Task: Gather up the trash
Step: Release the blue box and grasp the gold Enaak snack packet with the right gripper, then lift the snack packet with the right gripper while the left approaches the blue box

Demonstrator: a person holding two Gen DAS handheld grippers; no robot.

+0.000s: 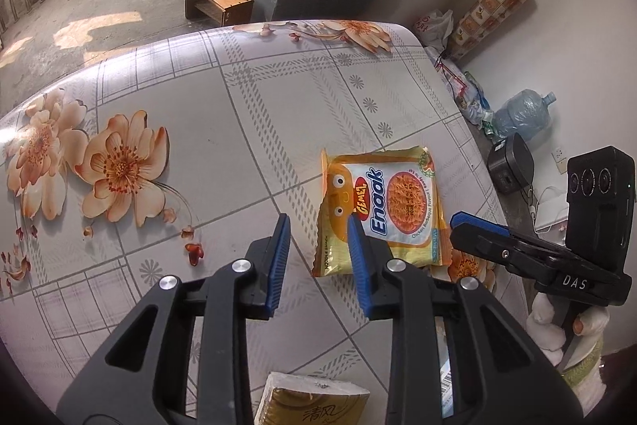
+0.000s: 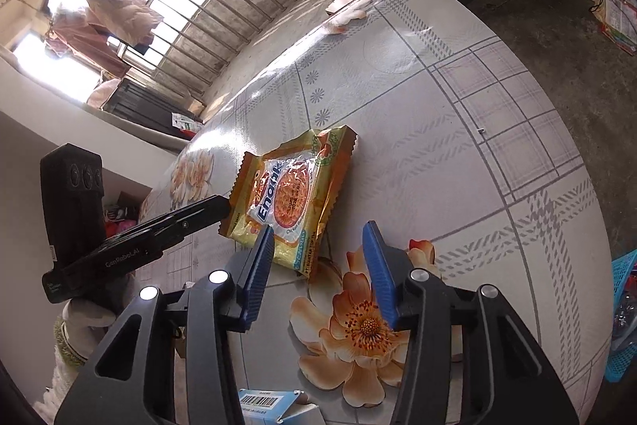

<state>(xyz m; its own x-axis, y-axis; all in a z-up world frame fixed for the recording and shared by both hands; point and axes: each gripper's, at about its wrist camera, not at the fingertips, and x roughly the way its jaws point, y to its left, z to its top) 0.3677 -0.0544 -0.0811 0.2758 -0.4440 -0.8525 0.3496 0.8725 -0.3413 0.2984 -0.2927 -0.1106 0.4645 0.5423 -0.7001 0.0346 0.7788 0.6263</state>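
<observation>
Left wrist view: noodle packet point(image 1: 378, 206) flat on floral table point(image 1: 239, 106).

Your left gripper point(image 1: 318, 222) tilts steeply downward, jaws parted with nothing pressed between the blue pads. Your right gripper point(image 2: 318, 230) angles down too — its jaws stand wider — each held in a white-gloved hand point(image 1: 557, 325).
</observation>
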